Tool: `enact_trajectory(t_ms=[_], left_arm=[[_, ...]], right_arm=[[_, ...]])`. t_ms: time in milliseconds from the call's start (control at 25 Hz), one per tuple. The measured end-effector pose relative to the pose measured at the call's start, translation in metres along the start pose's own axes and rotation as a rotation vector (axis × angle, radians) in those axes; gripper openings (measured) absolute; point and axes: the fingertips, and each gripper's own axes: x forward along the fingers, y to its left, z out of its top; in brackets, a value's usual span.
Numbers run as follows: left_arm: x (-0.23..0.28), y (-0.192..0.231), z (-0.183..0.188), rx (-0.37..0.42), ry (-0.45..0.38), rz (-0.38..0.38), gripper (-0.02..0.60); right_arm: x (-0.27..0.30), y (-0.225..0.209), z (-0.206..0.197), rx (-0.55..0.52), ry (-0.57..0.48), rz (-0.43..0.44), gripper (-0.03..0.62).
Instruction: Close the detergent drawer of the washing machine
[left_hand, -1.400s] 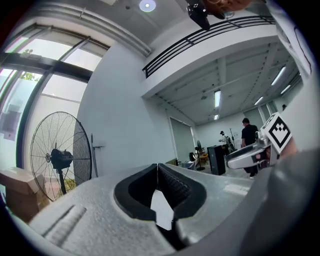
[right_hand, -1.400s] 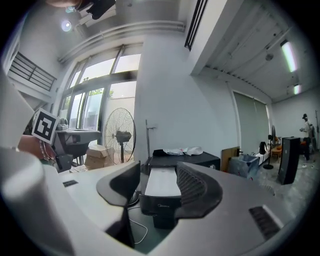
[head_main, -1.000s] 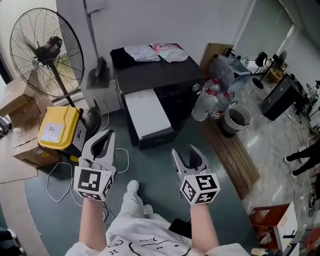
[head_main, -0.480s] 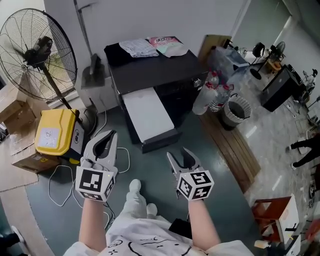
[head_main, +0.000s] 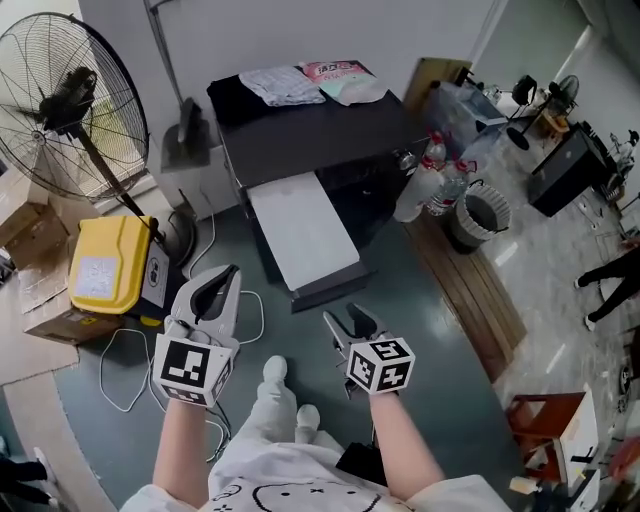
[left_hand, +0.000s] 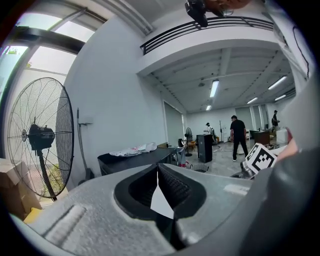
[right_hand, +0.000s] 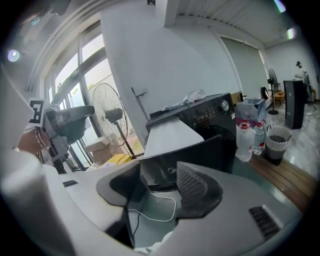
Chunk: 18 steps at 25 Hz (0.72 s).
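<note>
Right tool (head_main: 342, 318) gapes empty before pulled-out detergent drawer (head_main: 303, 230).

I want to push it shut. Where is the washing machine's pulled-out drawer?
In the head view, the white drawer juts from the front of the black washing machine, between the yellow case on the left and the water bottles on the right.

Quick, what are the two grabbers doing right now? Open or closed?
Left gripper: closed, holding nothing.
Right gripper: open, holding nothing.
</note>
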Motion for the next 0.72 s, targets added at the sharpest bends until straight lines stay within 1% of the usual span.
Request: enact_trajectory(t_ms=[160, 320, 400, 600, 720], left_arm=[[0.009, 0.002, -0.011, 0.006, 0.031, -0.019, 0.018], [0.018, 0.005, -0.020, 0.018, 0.060, -0.038, 0.018], [0.021, 0.007, -0.024, 0.022, 0.072, -0.044, 0.018], [0.029, 0.011, -0.034, 0.031, 0.103, -0.064, 0.018], [0.034, 0.010, -0.039, 0.041, 0.117, -0.076, 0.018]], right_arm=[[0.020, -0.011, -0.020, 0.123, 0.029, 0.014, 0.221], [0.036, -0.022, -0.034, 0.270, 0.012, 0.037, 0.221], [0.044, -0.027, -0.039, 0.324, 0.005, 0.049, 0.221], [0.058, -0.035, -0.045, 0.400, -0.027, 0.107, 0.222], [0.062, -0.036, -0.046, 0.419, -0.046, 0.172, 0.230]])
